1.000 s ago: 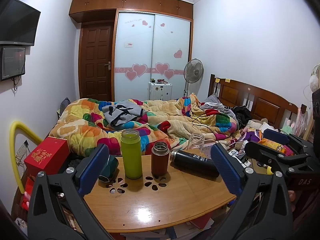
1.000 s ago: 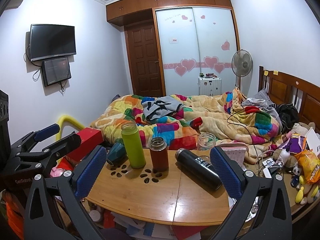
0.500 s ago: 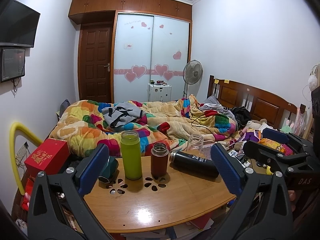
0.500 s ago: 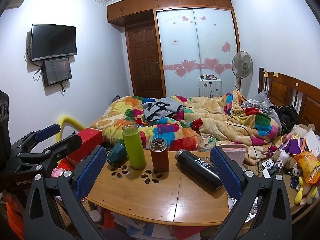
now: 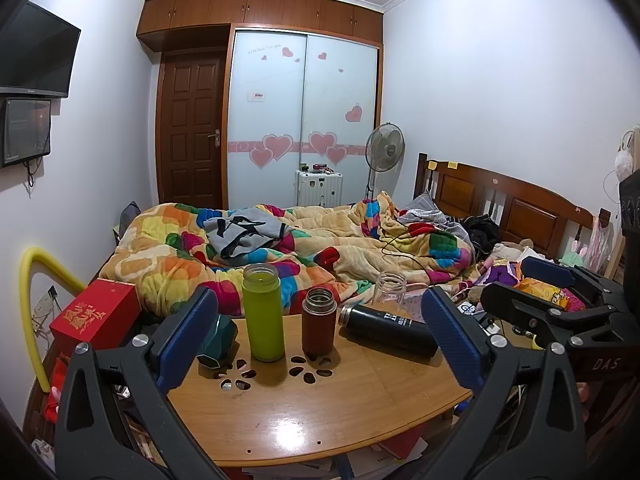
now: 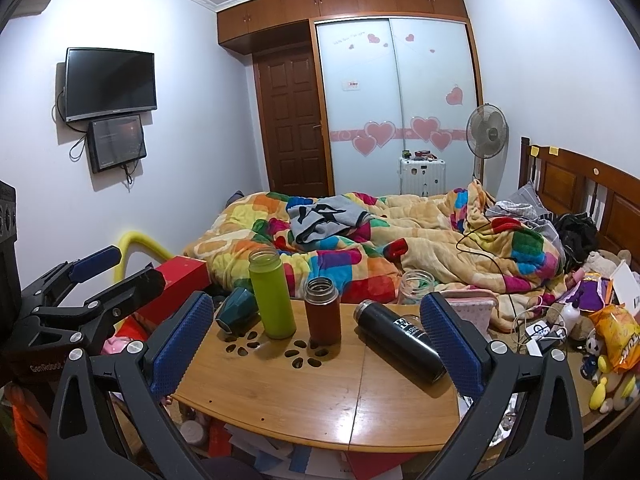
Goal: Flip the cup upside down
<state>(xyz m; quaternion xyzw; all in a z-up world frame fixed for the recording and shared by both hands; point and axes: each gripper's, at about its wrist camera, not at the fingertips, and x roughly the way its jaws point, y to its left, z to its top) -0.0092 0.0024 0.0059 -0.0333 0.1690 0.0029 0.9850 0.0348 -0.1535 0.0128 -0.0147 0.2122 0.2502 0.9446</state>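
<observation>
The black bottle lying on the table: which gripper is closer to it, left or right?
Right. The right gripper has the black bottle beside its right finger; the left gripper is farther left, by the teal cup.

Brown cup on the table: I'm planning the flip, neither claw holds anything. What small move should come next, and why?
Probably ease the right claw forward around the brown cup. It stands upright, mouth up, between the green cup and the lying black flask; both the right and left claw hang open, holding nothing.
</observation>
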